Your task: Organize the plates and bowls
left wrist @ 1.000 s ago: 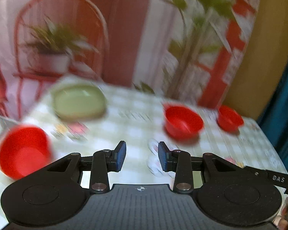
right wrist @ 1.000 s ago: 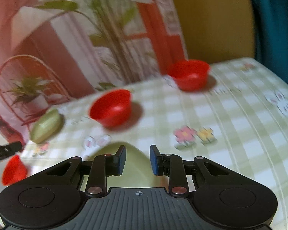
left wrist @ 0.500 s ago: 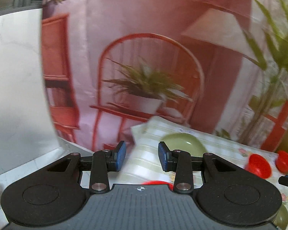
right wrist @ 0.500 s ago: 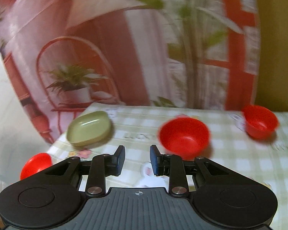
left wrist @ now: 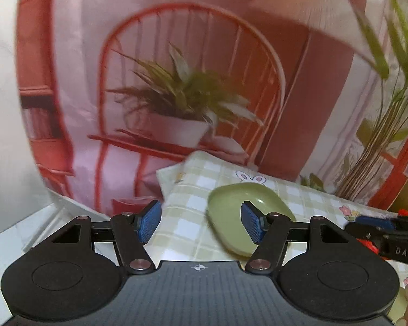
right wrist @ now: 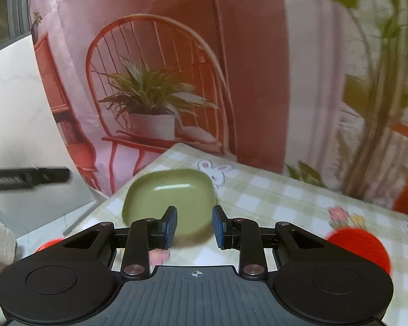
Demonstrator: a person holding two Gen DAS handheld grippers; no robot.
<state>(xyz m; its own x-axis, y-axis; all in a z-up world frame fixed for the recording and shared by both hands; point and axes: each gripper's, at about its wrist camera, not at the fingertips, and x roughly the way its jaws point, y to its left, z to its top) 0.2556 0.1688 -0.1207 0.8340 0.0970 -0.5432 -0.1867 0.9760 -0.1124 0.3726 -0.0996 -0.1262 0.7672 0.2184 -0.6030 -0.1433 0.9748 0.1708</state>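
Observation:
A pale green dish lies near the far left corner of the checked table. My left gripper hovers in front of it, open wide, with nothing between its blue pads. In the right wrist view the same green dish sits just beyond my right gripper, which is open with a narrower gap and holds nothing. One red bowl stands blurred at the right. Another red bowl shows at the table's left edge, mostly hidden by the gripper body.
The table, under a green-checked cloth, ends close behind the dish against a printed backdrop of a chair and plant. A white wall and floor lie to the left. The right gripper's fingers reach in from the right of the left wrist view.
Both grippers have moved nearer the green dish, which now looms larger. The left jaws have opened much wider. The right view has swung left, pushing the red bowl to the edge.

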